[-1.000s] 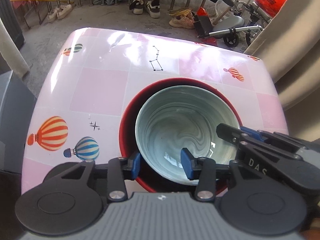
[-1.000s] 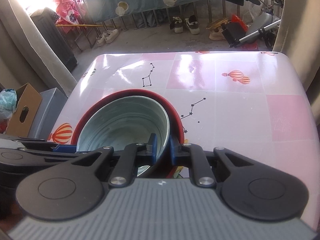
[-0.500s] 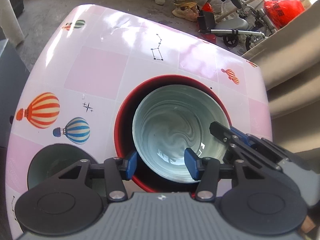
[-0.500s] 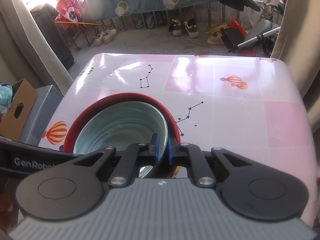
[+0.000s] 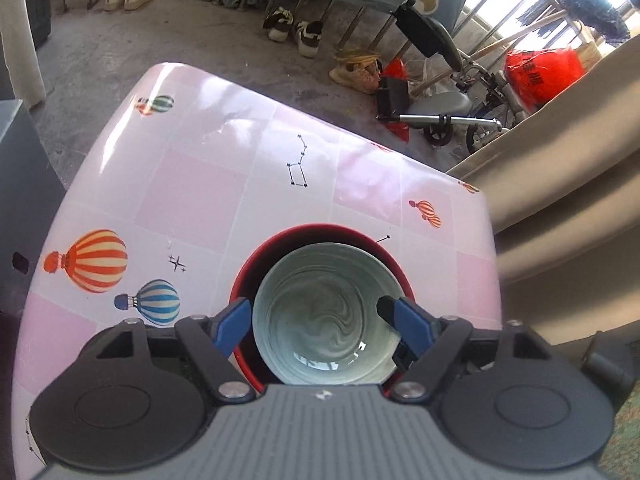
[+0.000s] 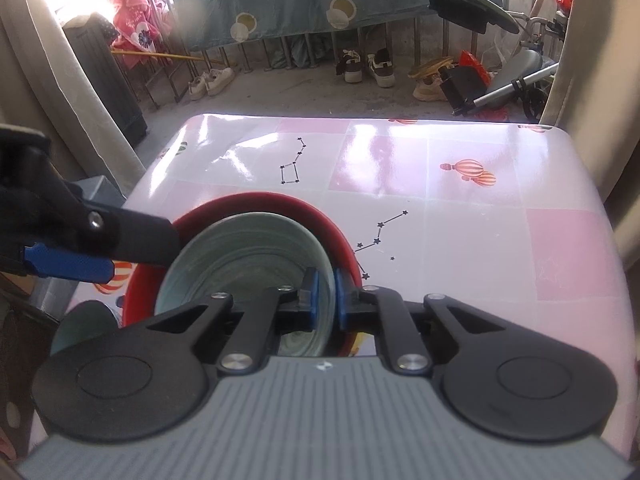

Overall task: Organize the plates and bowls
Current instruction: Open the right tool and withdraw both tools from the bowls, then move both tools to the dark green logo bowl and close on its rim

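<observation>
A pale green marbled bowl (image 5: 320, 312) sits inside a larger red bowl (image 5: 320, 233) near the front of the pink balloon-print table (image 5: 200, 184). My left gripper (image 5: 322, 322) hovers above it, its jaws opening. The blue pads stand wide on either side of the green bowl and do not press on it. In the right wrist view my right gripper (image 6: 325, 300) is shut on the right-hand rim of the green bowl (image 6: 248, 256), one pad inside and one outside. The red bowl's rim (image 6: 280, 200) curves behind. One of the left gripper's fingers (image 6: 136, 236) reaches in over the red bowl's left edge.
A second dark green dish (image 6: 80, 328) lies at the table's near left corner, partly hidden. A grey box (image 6: 100, 194) stands to the left of the table and beige curtains (image 5: 560, 200) hang to the right. Shoes and a stroller (image 5: 440, 108) are on the floor beyond the far edge.
The left gripper's jaws, which straddled the green bowl's near rim, have spread wide, and the gripper has lifted away. The right gripper has stayed shut on the rim in the same spot.
</observation>
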### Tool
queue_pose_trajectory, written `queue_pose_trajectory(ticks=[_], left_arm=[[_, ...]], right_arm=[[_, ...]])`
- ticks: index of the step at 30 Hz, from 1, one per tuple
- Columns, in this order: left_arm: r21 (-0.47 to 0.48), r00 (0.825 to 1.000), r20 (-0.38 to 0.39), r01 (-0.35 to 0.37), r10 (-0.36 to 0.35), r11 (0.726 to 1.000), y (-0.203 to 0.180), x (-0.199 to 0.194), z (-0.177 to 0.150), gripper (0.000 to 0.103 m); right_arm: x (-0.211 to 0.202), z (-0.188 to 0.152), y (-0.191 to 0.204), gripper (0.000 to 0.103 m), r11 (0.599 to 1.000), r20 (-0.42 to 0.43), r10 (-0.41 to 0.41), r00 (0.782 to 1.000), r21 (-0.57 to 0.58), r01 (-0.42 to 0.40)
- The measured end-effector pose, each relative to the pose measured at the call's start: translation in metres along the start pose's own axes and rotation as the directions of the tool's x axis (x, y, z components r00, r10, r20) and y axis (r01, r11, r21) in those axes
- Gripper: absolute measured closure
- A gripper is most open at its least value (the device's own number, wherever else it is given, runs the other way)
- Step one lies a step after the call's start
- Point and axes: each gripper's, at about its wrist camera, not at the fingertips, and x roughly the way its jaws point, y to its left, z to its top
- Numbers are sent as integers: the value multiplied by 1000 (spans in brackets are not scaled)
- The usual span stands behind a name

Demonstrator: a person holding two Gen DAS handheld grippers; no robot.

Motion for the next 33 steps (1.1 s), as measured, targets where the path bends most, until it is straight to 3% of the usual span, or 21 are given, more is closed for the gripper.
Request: queue_pose_trajectory(ticks=[11,16,18,20,28,33], left_arm=[[104,997,75,-23,15,994,28,-42,-31,23],[105,994,105,-45,34,993,58,-61,-52,22],[92,993,113,-54,43,994,71,-66,-62,22],[81,993,112,-55,46,995,84,-69,-71,22],[71,985,155,-85,74,994,121,-81,-117,22],[49,985,154,-82,74,995,140,-85,-136,22]], right_arm=[[-4,0,-26,80,973,32,132,991,185,-136],[-2,7,-35,60,931,-5,212,977,304,-201],[-1,12,-36,56,925,-35,228,973,321,-205],[-3,17,-29,54,936,-67,211,975,301,-182],[-8,29,9,28,983,-188,148,971,133,-124],[-5,38,29,23,995,-245,90,965,62,-77]])
